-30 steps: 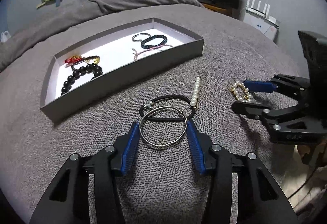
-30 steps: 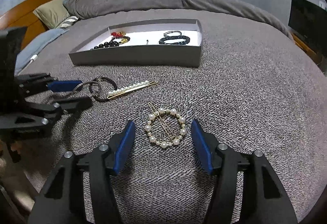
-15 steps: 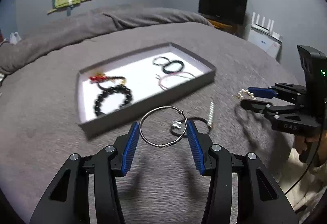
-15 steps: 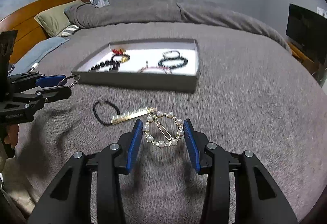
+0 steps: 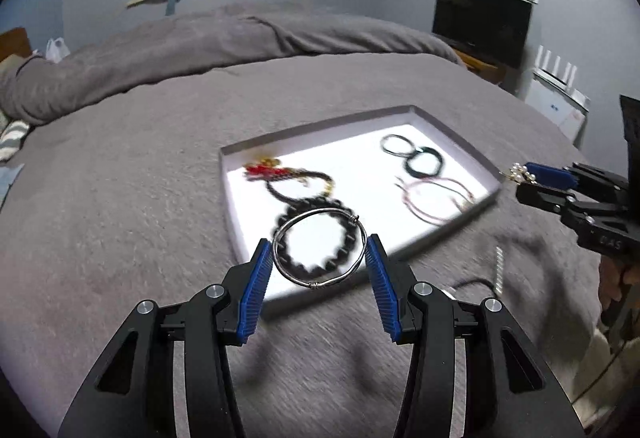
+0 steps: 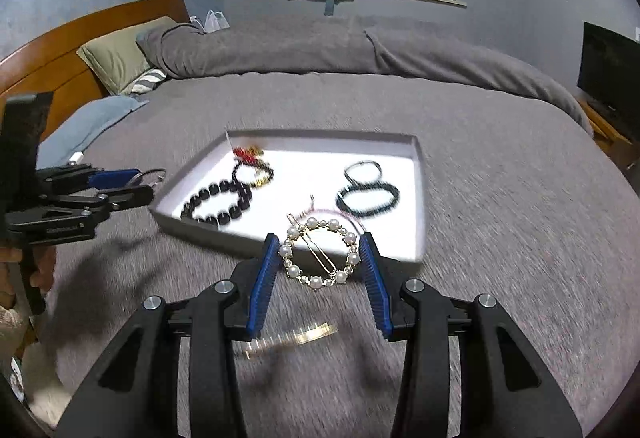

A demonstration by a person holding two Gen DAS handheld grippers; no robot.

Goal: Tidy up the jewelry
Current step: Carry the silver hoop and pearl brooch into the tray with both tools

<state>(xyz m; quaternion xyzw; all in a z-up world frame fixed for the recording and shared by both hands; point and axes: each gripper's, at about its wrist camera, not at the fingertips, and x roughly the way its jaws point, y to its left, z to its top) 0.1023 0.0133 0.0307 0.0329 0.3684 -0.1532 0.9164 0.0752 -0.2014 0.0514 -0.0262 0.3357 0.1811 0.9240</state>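
Left wrist: fingers (image 5: 256, 278) pinch thin wire hoop (image 5: 319, 247); right grips pearl-ringed clip (image 6: 319, 253).

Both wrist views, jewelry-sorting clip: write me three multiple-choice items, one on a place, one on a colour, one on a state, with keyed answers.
1. Where does the tray sit?
A. on the grey bedspread
B. on the window shelf
C. on the TV stand

2. What colour are the pads?
A. red
B. blue
C. green

3. What does the right gripper hold?
A. nothing
B. a black bead bracelet
C. the pearl hair clip

Answers: 1 A, bedspread surrounds it. 2 B, blue ribbing shows. 3 C, clip spans both pads, while the left gripper holds the wire bangle.
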